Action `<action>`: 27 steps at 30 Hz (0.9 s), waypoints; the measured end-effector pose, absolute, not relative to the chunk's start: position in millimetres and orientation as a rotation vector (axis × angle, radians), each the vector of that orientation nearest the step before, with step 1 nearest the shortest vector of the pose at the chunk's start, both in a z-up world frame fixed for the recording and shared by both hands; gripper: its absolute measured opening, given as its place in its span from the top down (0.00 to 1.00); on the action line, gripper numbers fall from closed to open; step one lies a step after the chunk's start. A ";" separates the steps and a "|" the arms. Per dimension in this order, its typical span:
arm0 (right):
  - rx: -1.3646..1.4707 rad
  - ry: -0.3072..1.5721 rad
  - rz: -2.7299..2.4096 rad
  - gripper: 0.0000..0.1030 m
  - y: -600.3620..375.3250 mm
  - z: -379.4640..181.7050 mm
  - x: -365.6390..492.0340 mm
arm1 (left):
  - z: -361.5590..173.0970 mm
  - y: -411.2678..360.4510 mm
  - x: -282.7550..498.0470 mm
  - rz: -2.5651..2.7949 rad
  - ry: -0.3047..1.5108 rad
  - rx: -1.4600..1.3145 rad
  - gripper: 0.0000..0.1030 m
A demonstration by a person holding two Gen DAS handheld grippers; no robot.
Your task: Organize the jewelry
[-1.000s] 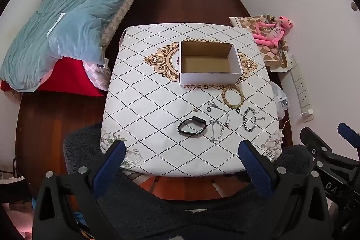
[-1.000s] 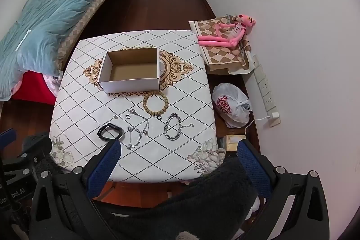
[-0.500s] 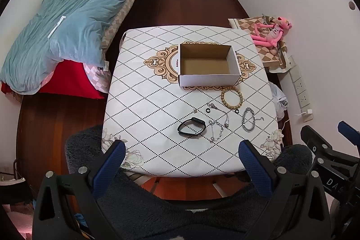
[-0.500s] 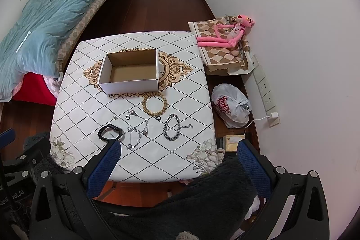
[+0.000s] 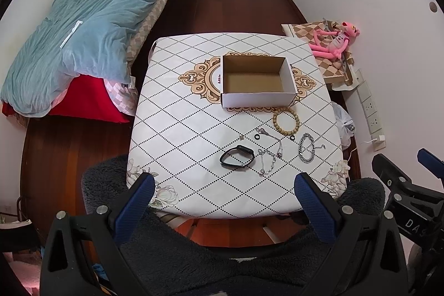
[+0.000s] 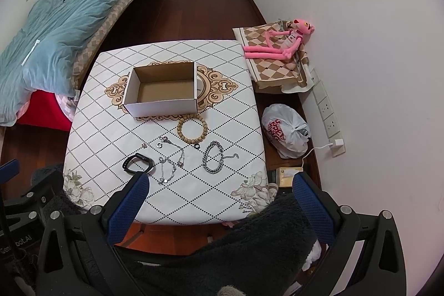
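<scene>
Blue-padded left claw: fingers spread wide, nothing held, poised above dark fleece at the near table edge. Right claw: likewise agape and empty, held off the near edge, well short of every piece. Both are judged to be staged for a first pick, nothing yet being boxed.

Table, white cloth with black diamond lattice: all jewelry is carried on its near half, laid out singly and mostly apart, presumably so each piece can be pinched alone.

Black wristband: nearest row, left, lying flat as a loop.
Thin silver bracelet: just right of the wristband.
Heavy silver chain bracelet: right of the row, its clasp tail trailing outward.
Fine silver necklace: draped between the rows, near the thin bracelet.
Two small black rings: one at the necklace's left end, one below the bead bracelet.
Small silver item left of the rings: too small to identify.
Wooden bead bracelet: farther row, just before the box.

Cardboard box: table centre, open-topped, empty; judged the receptacle.

Beyond: blue duvet on a bed, pink plush toy by the wall.
</scene>
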State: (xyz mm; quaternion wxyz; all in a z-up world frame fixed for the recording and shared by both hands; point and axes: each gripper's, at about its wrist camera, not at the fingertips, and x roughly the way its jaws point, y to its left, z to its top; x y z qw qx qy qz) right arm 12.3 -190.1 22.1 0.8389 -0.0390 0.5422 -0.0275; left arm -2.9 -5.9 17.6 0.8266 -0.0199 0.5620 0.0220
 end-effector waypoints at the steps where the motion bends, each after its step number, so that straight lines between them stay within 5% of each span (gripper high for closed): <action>1: -0.084 1.148 -0.058 0.00 -190.3 21.6 12.6 | 17.6 -5.9 -3.1 0.046 1.194 -0.043 0.01; 27: -0.080 1.144 -0.058 0.00 -189.8 24.8 12.5 | 19.6 -5.2 -4.1 0.045 1.186 -0.049 0.01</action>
